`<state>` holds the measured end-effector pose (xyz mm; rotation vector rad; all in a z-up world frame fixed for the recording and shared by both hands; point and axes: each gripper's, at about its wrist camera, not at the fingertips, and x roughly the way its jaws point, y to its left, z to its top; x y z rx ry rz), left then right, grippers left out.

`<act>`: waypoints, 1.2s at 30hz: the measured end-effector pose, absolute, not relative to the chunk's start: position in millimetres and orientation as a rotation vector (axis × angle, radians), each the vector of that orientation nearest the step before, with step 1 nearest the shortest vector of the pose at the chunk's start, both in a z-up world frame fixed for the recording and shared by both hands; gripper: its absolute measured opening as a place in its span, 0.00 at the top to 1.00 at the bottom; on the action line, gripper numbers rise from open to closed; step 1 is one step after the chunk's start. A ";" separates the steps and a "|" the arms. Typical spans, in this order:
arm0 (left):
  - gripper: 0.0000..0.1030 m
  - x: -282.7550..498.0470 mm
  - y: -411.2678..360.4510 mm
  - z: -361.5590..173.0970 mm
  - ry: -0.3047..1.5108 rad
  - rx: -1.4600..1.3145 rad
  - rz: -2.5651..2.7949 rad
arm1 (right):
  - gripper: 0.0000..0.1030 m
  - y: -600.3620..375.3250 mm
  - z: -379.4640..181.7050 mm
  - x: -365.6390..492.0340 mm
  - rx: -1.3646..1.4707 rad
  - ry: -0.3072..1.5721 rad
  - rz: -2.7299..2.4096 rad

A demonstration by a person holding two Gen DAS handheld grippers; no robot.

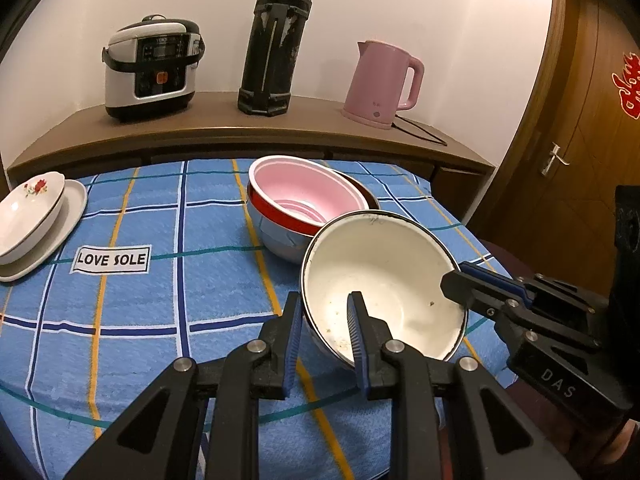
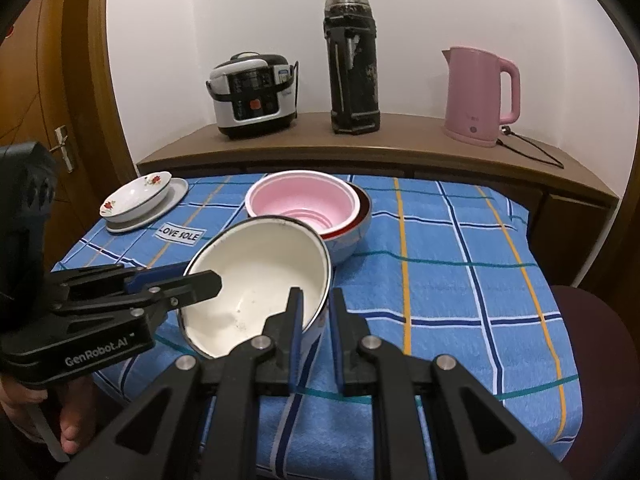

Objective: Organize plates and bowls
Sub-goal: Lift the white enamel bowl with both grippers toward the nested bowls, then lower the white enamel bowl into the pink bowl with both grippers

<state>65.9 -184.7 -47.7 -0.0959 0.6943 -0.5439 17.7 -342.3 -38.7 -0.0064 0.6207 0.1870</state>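
Both hand-held grippers pinch the white bowl's rim, mid-carry toward the nested stack

We hold the left hand-held gripper [image 1: 325, 338] pinched on the near-left rim of the white enamel bowl [image 1: 384, 280], one finger inside and one outside; our right hand-held gripper [image 2: 314, 330] clamps the opposite rim the same way. Between them the bowl sits tilted, its mouth facing up and toward us, far rim higher than the near one; being round, it has no long axis. Just beyond it stand the nested pink bowl [image 1: 306, 194] and red-banded bowl [image 1: 276, 222] on the blue checked desk [image 1: 160, 320]. We judge the step as stacking: next we must level the bowl, carry it over that pile and lower it evenly. Far left of the grippers rests a flowered dish [image 1: 28, 216] on a plate [image 1: 70, 216].
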 end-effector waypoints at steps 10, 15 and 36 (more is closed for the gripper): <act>0.76 61.5 -178.4 -38.7 0.651 -0.103 -0.533 | 0.87 -338.8 -29.4 17.0 -0.005 0.594 0.204; 0.76 65.1 -175.1 -34.1 0.648 -0.105 -0.521 | 0.87 -333.9 -20.9 19.8 -0.016 0.574 0.211; 0.76 80.0 -165.6 -19.6 0.622 -0.111 -0.485 | 0.87 -326.1 -5.4 31.2 -0.030 0.527 0.238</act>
